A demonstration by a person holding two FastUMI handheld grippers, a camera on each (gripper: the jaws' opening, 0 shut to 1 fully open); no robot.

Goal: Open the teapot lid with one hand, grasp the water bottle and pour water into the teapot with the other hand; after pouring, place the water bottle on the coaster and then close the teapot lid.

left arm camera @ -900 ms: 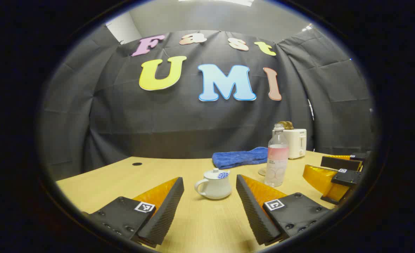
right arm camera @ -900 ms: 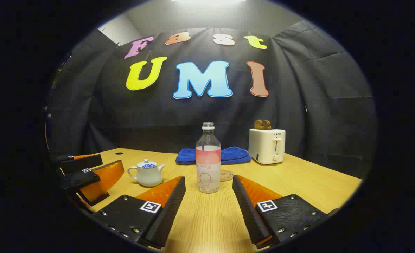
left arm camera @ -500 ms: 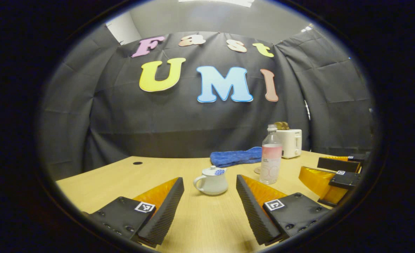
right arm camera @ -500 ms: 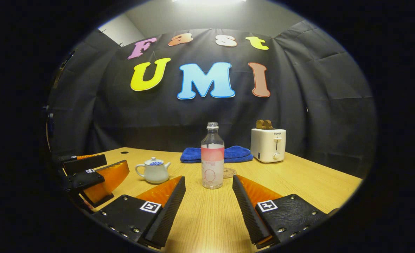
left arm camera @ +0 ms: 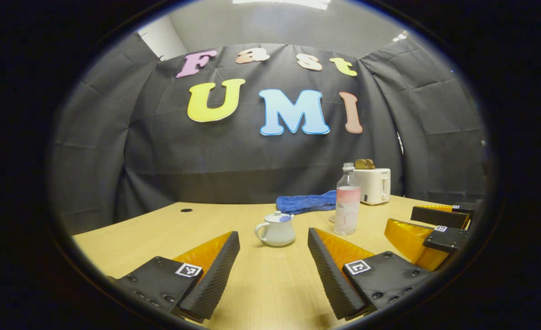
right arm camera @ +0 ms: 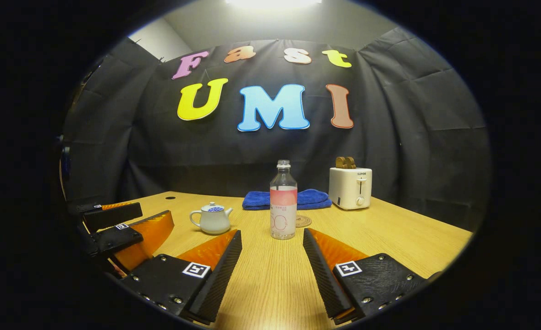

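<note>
A small white teapot (left arm camera: 276, 230) (right arm camera: 212, 220) with a blue-patterned lid (left arm camera: 280, 217) on it stands on the wooden table. To its right stands an uncapped clear water bottle (left arm camera: 346, 206) (right arm camera: 283, 207) with a pink label, upright. A round coaster (right arm camera: 303, 221) lies just behind the bottle. My left gripper (left arm camera: 270, 254) (right arm camera: 135, 229) is open and empty, well short of the teapot. My right gripper (right arm camera: 270, 254) (left arm camera: 424, 231) is open and empty, well short of the bottle.
A folded blue towel (right arm camera: 289, 200) (left arm camera: 305, 202) lies at the back of the table (right arm camera: 403, 238). A white toaster (right arm camera: 350, 188) (left arm camera: 374, 185) with toast in it stands at the back right. A small dark hole (left arm camera: 186, 210) marks the table's far left.
Both grippers have drawn back from the table's objects; the teapot and bottle look smaller and farther now. Both stay open and nothing on the table has moved.
</note>
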